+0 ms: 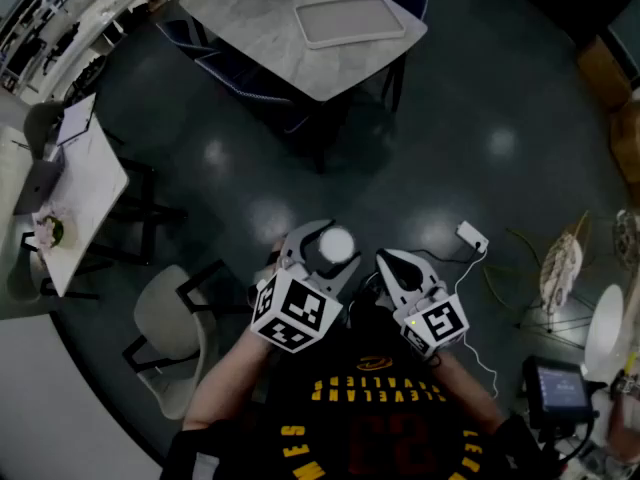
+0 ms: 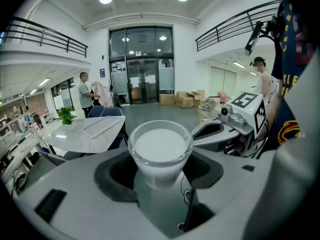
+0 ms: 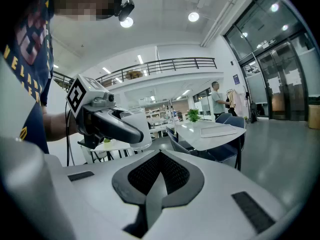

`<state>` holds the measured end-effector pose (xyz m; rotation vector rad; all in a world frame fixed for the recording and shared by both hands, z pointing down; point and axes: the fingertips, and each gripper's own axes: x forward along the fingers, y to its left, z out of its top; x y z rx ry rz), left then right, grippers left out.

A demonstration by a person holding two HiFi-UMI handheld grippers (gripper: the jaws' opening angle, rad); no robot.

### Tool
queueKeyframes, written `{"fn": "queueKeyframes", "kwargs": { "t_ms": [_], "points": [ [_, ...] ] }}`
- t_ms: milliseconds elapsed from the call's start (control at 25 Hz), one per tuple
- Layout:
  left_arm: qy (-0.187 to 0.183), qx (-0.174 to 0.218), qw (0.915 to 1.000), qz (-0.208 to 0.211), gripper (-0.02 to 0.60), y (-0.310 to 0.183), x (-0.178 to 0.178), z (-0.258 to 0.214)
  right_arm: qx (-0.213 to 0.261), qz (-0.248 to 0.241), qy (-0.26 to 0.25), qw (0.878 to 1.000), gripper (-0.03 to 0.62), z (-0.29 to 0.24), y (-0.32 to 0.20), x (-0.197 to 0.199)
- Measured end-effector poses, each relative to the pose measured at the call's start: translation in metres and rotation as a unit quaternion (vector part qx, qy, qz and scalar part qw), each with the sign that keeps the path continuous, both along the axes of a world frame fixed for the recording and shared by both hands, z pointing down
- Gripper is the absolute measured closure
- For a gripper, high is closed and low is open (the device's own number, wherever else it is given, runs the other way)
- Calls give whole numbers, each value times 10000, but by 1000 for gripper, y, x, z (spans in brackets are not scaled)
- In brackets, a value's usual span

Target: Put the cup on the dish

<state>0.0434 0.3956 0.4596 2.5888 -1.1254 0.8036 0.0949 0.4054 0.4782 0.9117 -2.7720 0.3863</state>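
A white frosted cup (image 1: pixel 336 243) stands upright between the jaws of my left gripper (image 1: pixel 322 245), which is shut on it above the dark floor. In the left gripper view the cup (image 2: pixel 160 151) fills the middle, pads against its sides. My right gripper (image 1: pixel 392 261) hovers just to its right, shut and empty; its closed jaws (image 3: pixel 159 156) meet with nothing between them. A flat rectangular dish (image 1: pixel 350 20) lies on a marble table (image 1: pixel 270 28) well ahead of both grippers. The same dish (image 2: pixel 102 125) appears in the left gripper view, left of the cup.
Dark chairs (image 1: pixel 235 68) sit around the marble table. A white chair (image 1: pixel 175 333) is close on the left, and another white table (image 1: pixel 85 198) stands farther left. A charger and cable (image 1: pixel 470 235) lie on the floor. A person (image 2: pixel 85 91) stands near the glass doors.
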Motion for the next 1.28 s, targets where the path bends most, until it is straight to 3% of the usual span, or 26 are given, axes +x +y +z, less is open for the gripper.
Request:
{"fn": "queueKeyframes", "kwargs": {
  "t_ms": [200, 360, 440, 600, 840, 1040, 1280],
  "points": [
    [-61, 30, 9998, 175, 319, 17, -41, 3, -42, 59, -83, 9999, 591, 2, 24, -40],
    [-41, 103, 9993, 370, 319, 7, -50, -17, 76, -85, -79, 9999, 588, -8, 32, -62],
    [-119, 213, 9984, 508, 319, -4, -45, -35, 379, -144, -72, 9992, 498, -20, 23, -69],
    [-138, 304, 9973, 656, 319, -25, -27, -70, 770, -135, -165, 9968, 372, -54, -7, -72],
    [-103, 84, 9969, 775, 319, -40, 14, -86, 985, -436, -425, 9933, 368, -80, -27, -56],
    [-11, -216, 9976, 654, 319, -53, 55, -75, 866, -234, -550, 9944, 368, -75, -45, -21],
    [67, -330, 9977, 587, 319, -59, 100, -80, 1051, -154, -513, 9930, 368, -77, -56, 23]
  ]
}}
